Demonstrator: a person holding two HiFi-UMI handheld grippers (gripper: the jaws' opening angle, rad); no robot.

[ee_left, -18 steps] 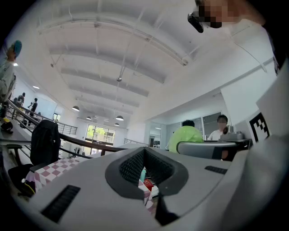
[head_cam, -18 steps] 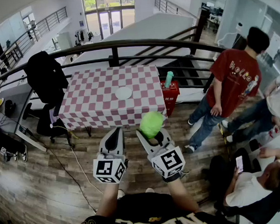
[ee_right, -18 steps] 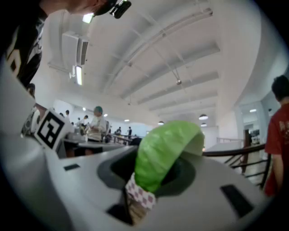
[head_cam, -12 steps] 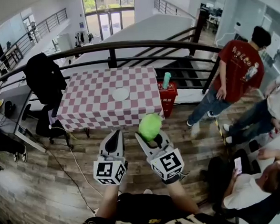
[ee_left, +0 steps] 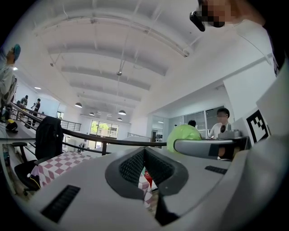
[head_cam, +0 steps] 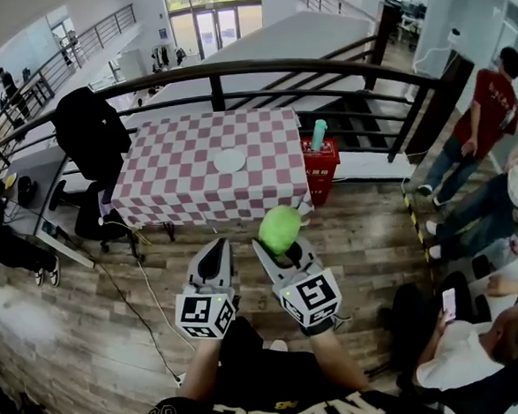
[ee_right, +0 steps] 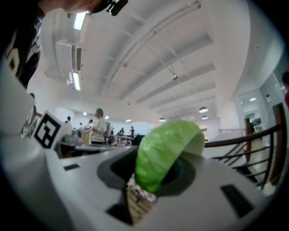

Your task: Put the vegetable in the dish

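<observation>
Gripping the green vegetable (head_cam: 280,228) in the right claw (head_cam: 278,245), with left claw (head_cam: 214,248) closed empty; best carried steadily to the dish (head_cam: 230,160) at 12 o'clock on the bench (head_cam: 174,194), releasing only above.

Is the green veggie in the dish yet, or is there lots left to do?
Not yet. Done: the right gripper has the green vegetable pinched between its jaws. In hand: it is up in the air over the wooden floor, short of the checkered table. Left: carry it to the empty white dish on that table and let go. The left gripper is shut and empty.
</observation>
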